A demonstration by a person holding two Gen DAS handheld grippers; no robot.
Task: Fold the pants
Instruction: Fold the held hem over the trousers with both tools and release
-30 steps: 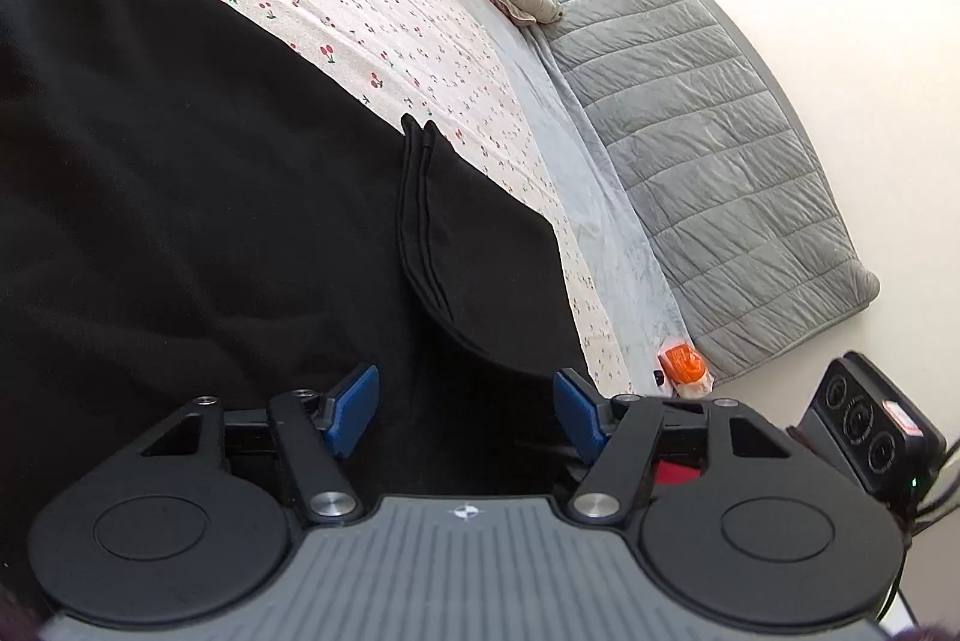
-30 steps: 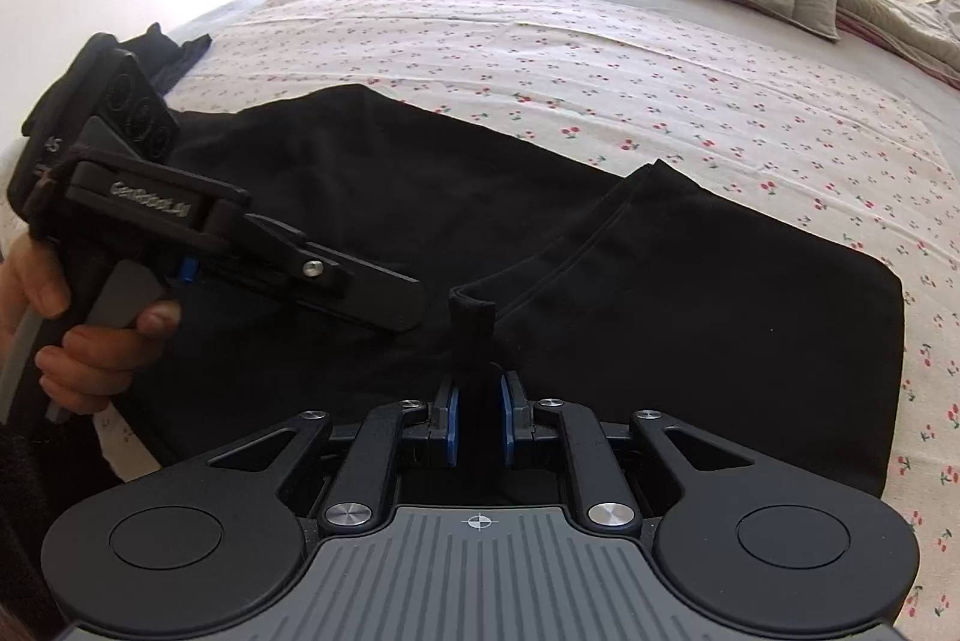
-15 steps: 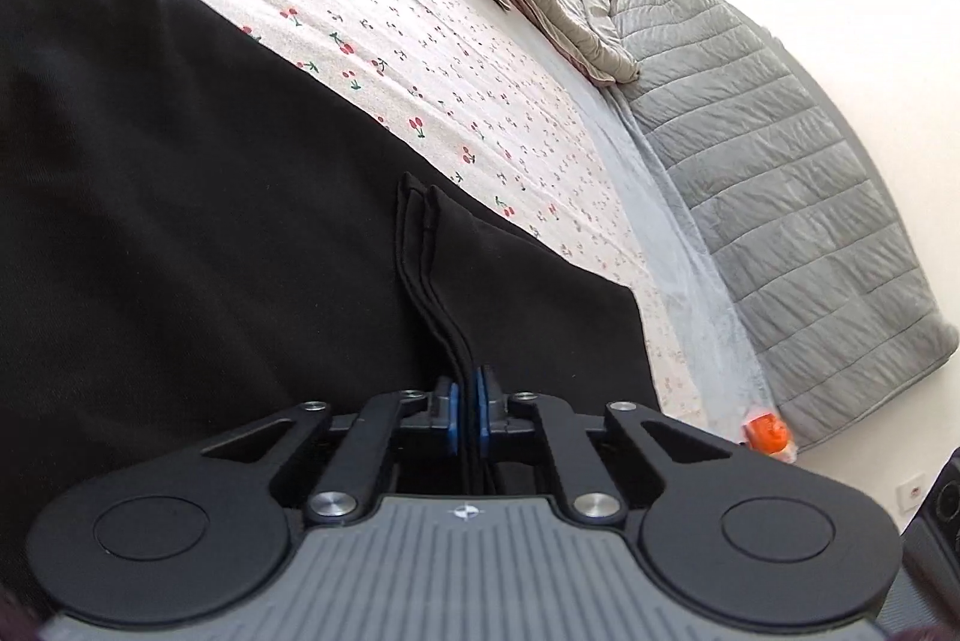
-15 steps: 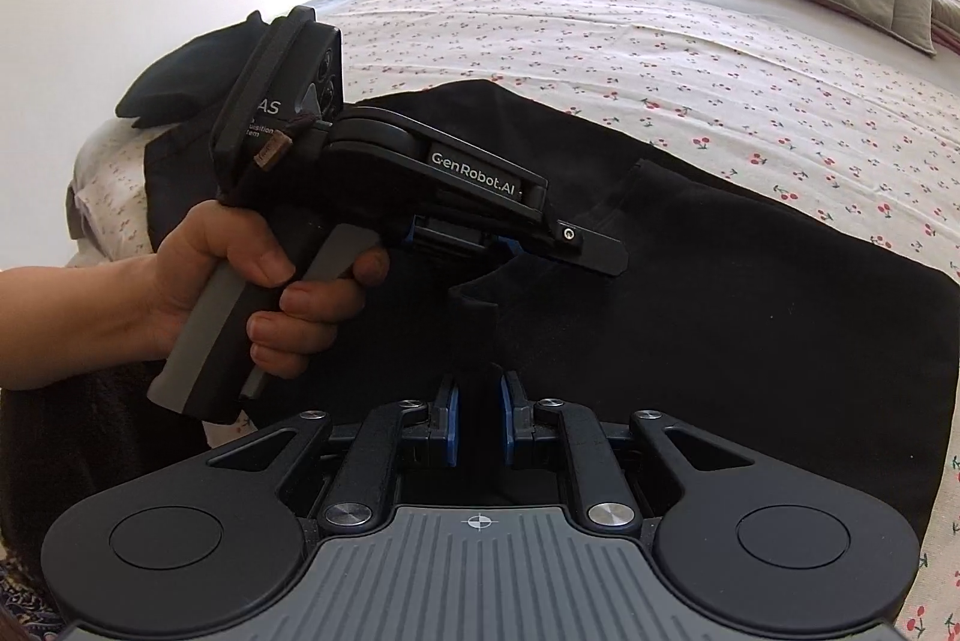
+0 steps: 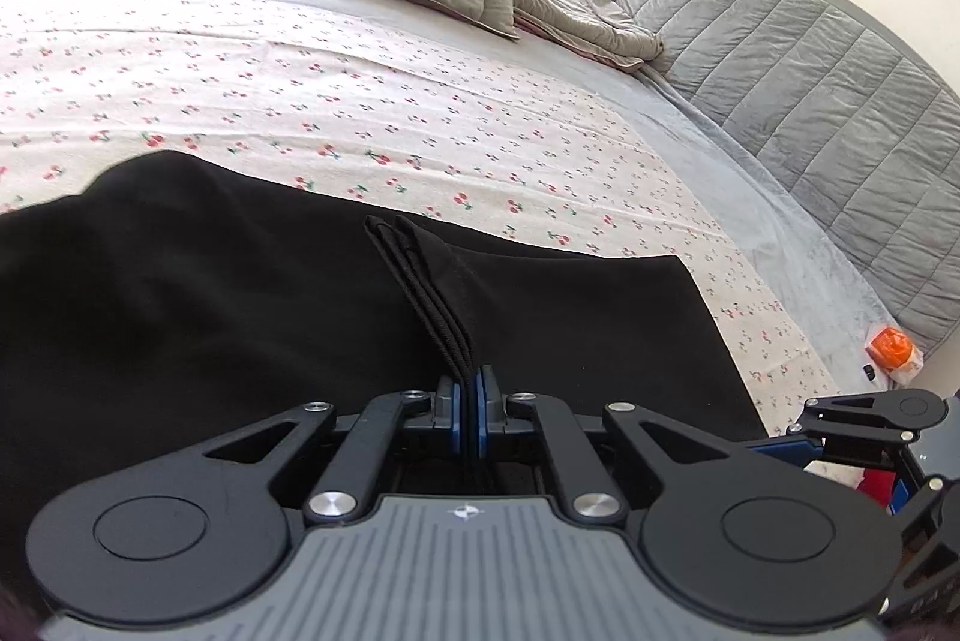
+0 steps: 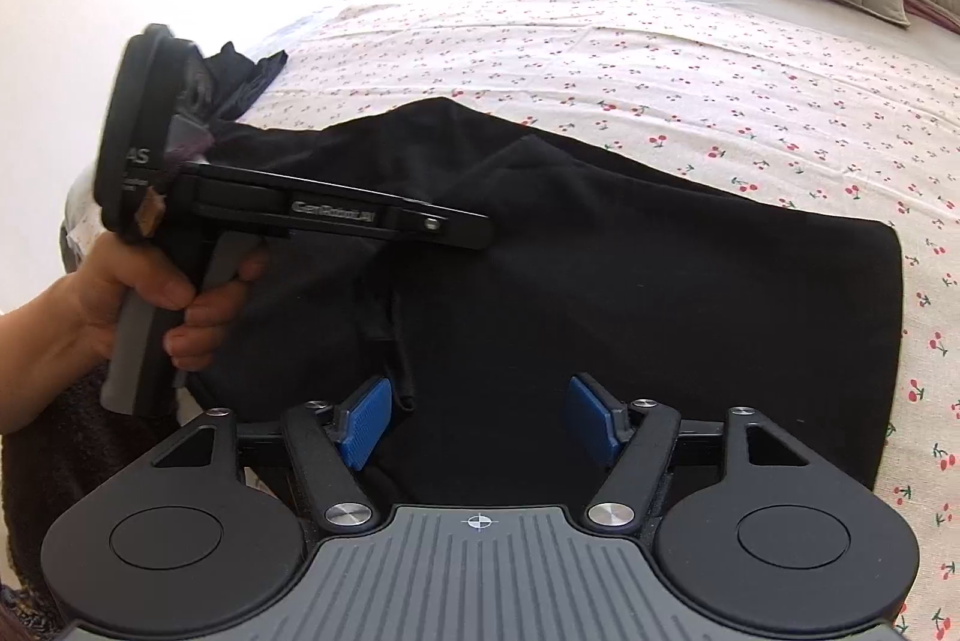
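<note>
Cherry-print bedsheet (image 5: 420, 113) filled the left wrist view, black cotton pants (image 5: 210, 293) spread across it. My left gripper (image 5: 470, 392) was clamped on the pants' stacked ribbed hems. Over on the right wrist view, my right gripper (image 6: 480, 413) had just been opening, its blue pads (image 6: 591, 416) wide, pants lying loose between them.

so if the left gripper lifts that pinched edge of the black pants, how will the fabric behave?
Probably floppy: the black pants drape flat on the bed, and the stacked edges rise in a soft ridge into the shut left gripper. Likely to trail and sag, since only one spot is pinched. The right gripper, just opened, grips nothing, so that side gets no support.
</note>
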